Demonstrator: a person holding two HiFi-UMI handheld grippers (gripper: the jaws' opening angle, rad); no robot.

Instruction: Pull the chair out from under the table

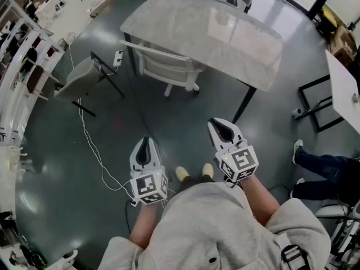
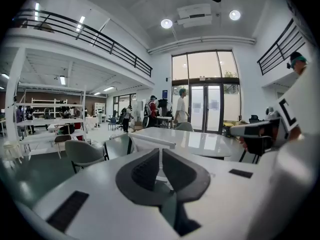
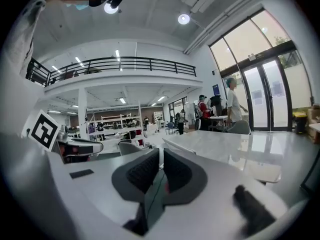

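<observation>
1. Shelving [image 1: 16, 61]: white racks along the far left edge of the head view.

2. Grey seat [image 1: 79, 79]: a shell seat on a black frame. It stands alone on the dark floor [image 1: 185, 128], left of the table and apart from it.

3. Cable [image 1: 93, 151]: a thin white line that runs from near the grey seat down across the floor towards the left gripper.

4. Left gripper [image 1: 145, 142]: held low in front of the person and aimed forward, slightly downward. In its own view the dark pads are clenched almost together with nothing between them. It is well apart from the chair.

5. Chair [image 1: 167, 67]: white, on a wheeled base, with its backrest towards the person. It is tucked under the near left side of the table, with the seat partly beneath the top. Neither gripper touches it.

6. Shoes [image 1: 181, 174]: the person's own pale pair, on the floor between the two grippers.

7. Table [image 1: 225, 35]: a pale glossy top on dark legs, set at an angle in the upper middle of the head view.

8. Right gripper [image 1: 217, 125]: level with the left one and pointed towards the table. Its pads are clenched nearly together and grasp nothing. It is well short of the chair.

9. Legs [image 1: 320, 166]: another person's, in dark trousers and pale shoes, at the right edge.

10. Side table [image 1: 344, 89]: a white top at the far right, with a black frame beside it.
</observation>
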